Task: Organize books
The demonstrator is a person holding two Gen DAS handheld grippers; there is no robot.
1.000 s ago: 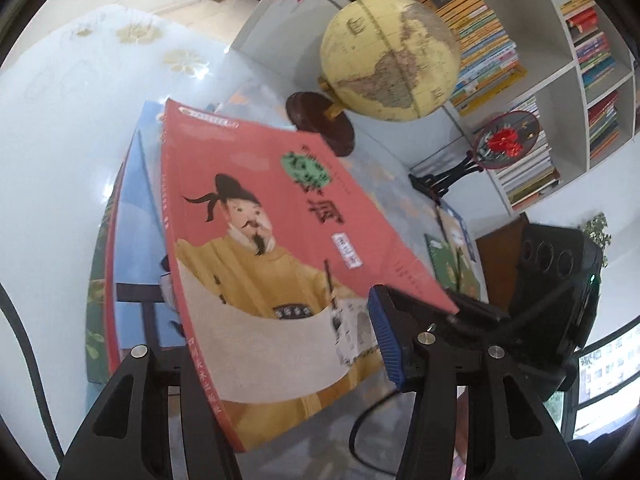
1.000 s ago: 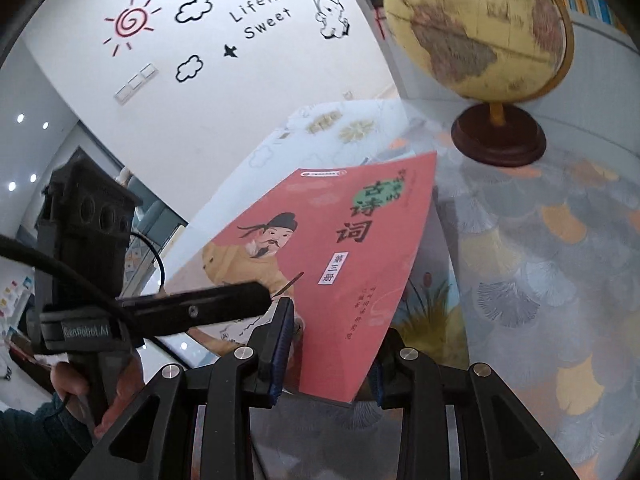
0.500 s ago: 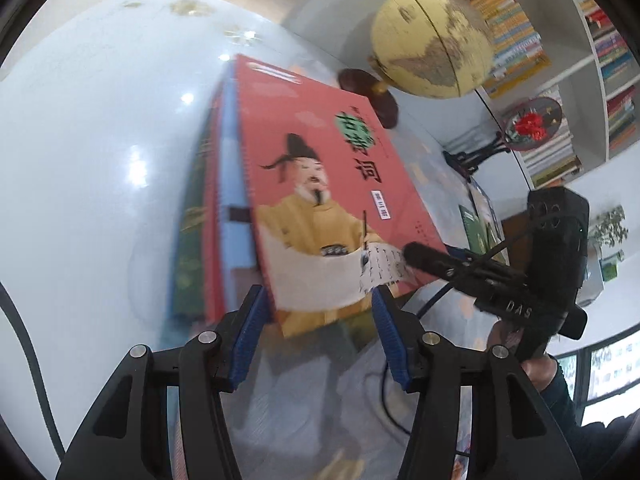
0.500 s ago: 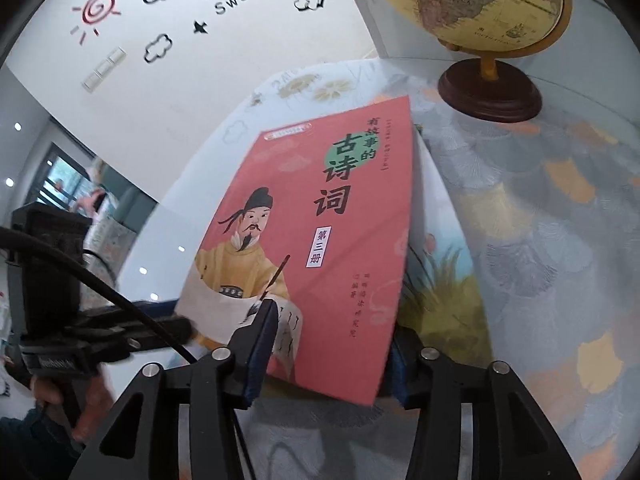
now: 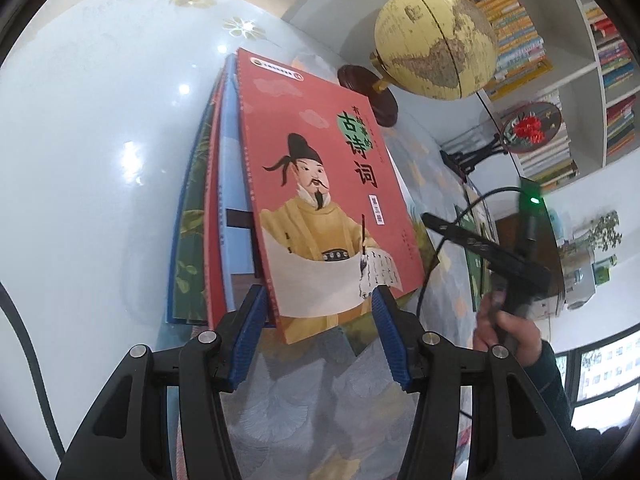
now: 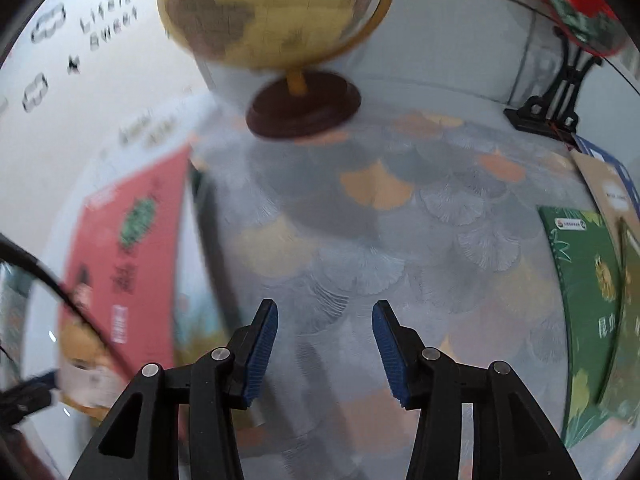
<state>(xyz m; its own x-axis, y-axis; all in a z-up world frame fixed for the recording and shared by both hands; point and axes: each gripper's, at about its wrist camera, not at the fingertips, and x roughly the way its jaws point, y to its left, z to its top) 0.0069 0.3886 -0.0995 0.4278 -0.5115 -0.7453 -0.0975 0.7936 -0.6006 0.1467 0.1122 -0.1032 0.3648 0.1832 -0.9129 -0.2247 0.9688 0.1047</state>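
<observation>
On the desk (image 5: 100, 160), left portion: stack of books (image 5: 208, 216), red poetry book (image 5: 320, 184) uppermost, its near edge between the parted blue pads of the left hand-held gripper (image 5: 318, 336); contact with the pads cannot be told. Right hand-held gripper (image 6: 324, 350): jaws apart, nothing between them, over bare patterned desk cloth (image 6: 380, 240). Green book (image 6: 584, 292) lies at the right edge. Globe (image 5: 436, 40) on a dark wooden base stands behind the stack. Bookshelves (image 5: 608, 60) beyond.
</observation>
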